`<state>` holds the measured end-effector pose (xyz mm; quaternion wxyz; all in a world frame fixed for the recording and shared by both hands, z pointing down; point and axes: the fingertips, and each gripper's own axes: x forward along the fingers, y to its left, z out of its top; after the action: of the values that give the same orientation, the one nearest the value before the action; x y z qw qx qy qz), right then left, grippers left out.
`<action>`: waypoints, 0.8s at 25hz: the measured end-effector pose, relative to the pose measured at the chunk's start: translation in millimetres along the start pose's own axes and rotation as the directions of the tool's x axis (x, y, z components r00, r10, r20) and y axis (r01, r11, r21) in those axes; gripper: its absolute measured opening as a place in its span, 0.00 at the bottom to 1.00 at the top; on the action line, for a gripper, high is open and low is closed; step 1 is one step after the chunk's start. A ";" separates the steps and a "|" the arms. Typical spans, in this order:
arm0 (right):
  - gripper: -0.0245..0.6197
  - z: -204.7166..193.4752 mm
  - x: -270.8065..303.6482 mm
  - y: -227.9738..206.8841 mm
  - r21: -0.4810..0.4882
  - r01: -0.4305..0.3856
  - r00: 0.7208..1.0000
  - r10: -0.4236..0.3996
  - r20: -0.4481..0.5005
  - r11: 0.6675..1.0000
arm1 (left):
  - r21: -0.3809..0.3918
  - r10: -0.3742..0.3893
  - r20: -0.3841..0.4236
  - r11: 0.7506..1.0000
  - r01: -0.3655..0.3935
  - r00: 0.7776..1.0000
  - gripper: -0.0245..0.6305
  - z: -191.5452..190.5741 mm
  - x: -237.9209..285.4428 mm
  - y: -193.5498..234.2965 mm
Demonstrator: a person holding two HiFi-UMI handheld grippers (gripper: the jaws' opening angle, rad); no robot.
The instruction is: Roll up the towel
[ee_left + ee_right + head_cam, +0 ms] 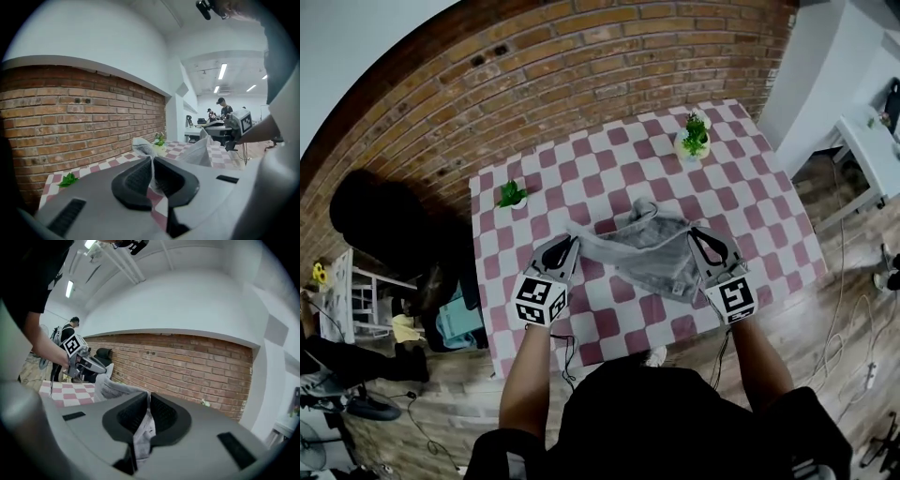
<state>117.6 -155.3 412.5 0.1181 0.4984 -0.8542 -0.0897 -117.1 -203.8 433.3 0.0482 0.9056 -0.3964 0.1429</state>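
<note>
A grey towel (649, 246) hangs stretched between my two grippers above the red-and-white checked table (750, 187). My left gripper (573, 241) is shut on the towel's left corner; in the left gripper view the cloth (151, 165) is pinched between the dark pads. My right gripper (692, 233) is shut on the right corner, and in the right gripper view the towel (143, 430) hangs down between its jaws. The towel's middle sags in loose folds toward the table. Both grippers point almost level, away from me.
A small potted plant (694, 137) in a white pot stands at the table's far right. A smaller green plant (512, 194) sits at the far left. A brick wall (581, 75) runs behind the table. A dark chair (375, 220) stands left of it.
</note>
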 end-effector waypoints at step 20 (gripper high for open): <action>0.07 301.1 326.5 -263.3 -0.226 0.202 0.979 -0.199 0.036 0.953 | -0.022 0.253 0.249 0.966 -0.256 0.935 0.06 367.0 128.9 296.7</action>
<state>93.3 -557.8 89.9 0.1593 0.5651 -0.7839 -0.2020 -170.1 -570.4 113.7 -0.0260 0.8577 -0.5123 0.0350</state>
